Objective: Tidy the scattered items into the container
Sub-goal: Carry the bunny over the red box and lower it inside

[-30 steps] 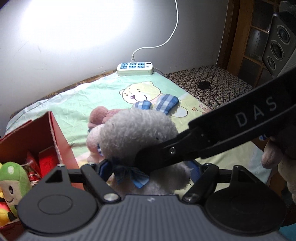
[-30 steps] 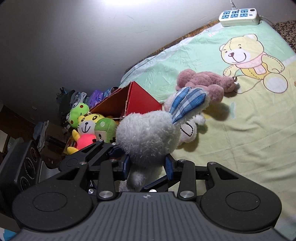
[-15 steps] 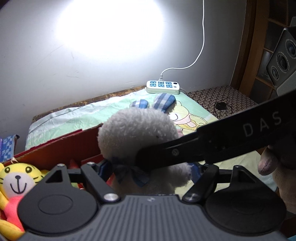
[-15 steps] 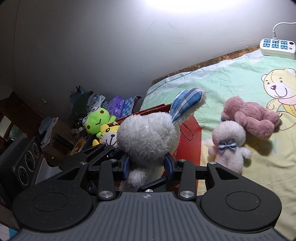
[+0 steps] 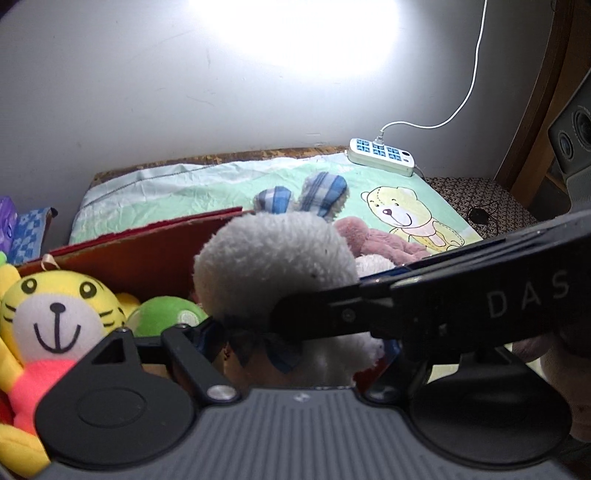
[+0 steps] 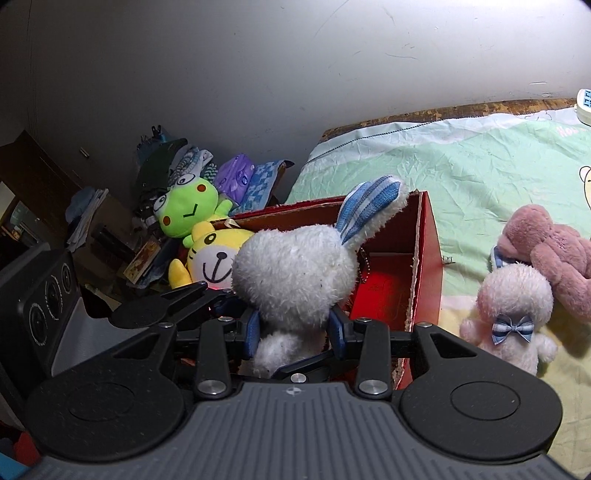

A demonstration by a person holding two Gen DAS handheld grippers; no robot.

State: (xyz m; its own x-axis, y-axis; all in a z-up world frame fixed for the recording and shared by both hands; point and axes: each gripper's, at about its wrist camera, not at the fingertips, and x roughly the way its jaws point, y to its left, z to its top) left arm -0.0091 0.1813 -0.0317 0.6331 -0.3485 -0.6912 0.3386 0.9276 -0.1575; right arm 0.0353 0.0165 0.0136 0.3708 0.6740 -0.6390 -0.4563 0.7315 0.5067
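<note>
Both hand-held grippers (image 5: 295, 339) (image 6: 293, 326) clamped

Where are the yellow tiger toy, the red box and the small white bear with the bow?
yellow tiger toy (image 5: 55, 314), left wrist view, its white muzzle.
red box (image 6: 428, 258), right wrist view, outer right wall.
small white bear (image 6: 513, 291), right wrist view, its head.

Grey wall (image 5: 155, 92) behind, washed by a bright glare (image 5: 295, 33) up top. Below it a bed (image 5: 207, 184) under a pale green sheet, a power strip (image 5: 380, 157) at its far edge, cord (image 5: 469, 85) climbing the wall. Wooden shelving (image 5: 535, 110) at right; clutter (image 6: 110, 229) heaped at left.
</note>
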